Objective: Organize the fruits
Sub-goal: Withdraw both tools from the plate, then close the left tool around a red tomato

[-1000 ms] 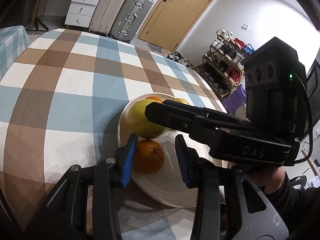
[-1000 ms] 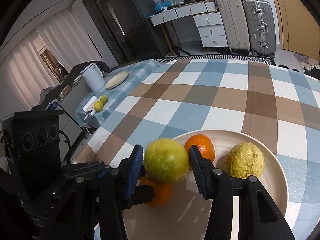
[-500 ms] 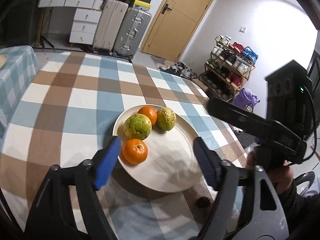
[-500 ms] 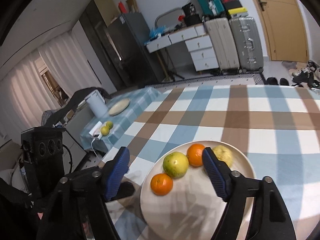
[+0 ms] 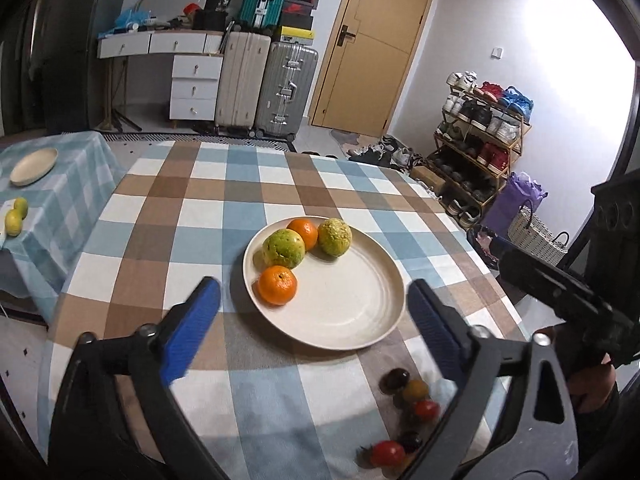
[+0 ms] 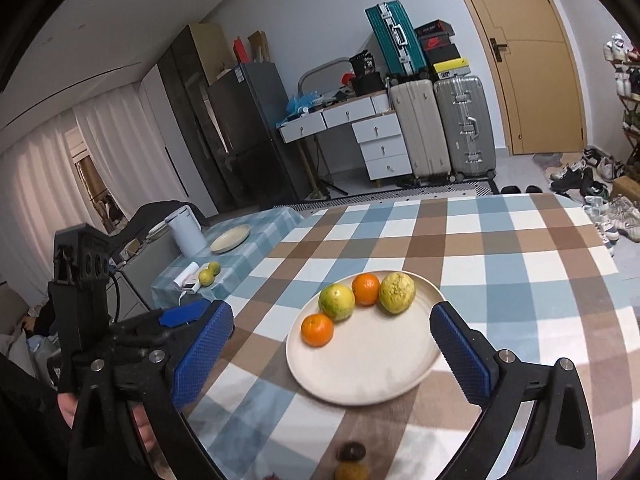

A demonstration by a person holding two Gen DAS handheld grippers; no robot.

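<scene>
A cream plate (image 5: 352, 304) (image 6: 376, 376) sits on the checked tablecloth. On it lie a near orange (image 5: 277, 285) (image 6: 317, 329), a far orange (image 5: 304, 233) (image 6: 365, 289), a green-yellow fruit (image 5: 284, 248) (image 6: 337, 302) and a rough yellow-green fruit (image 5: 335, 237) (image 6: 397, 293). Several cherry tomatoes (image 5: 408, 412) (image 6: 352, 462) lie on the cloth in front of the plate. My left gripper (image 5: 314, 320) is open and empty, held above and short of the plate. My right gripper (image 6: 332, 344) is open and empty, also back from the plate.
A side table at the left carries a small plate (image 5: 34, 160) (image 6: 230, 238), two lemons (image 5: 16, 216) (image 6: 210, 273) and a white kettle (image 6: 185, 232). Suitcases (image 5: 264, 92), drawers, a door and a shoe rack (image 5: 480, 136) stand beyond the table.
Both grippers opened, let go of the near orange and the green-yellow fruit on the plate, and pulled up and back. The cherry tomatoes came into view.
</scene>
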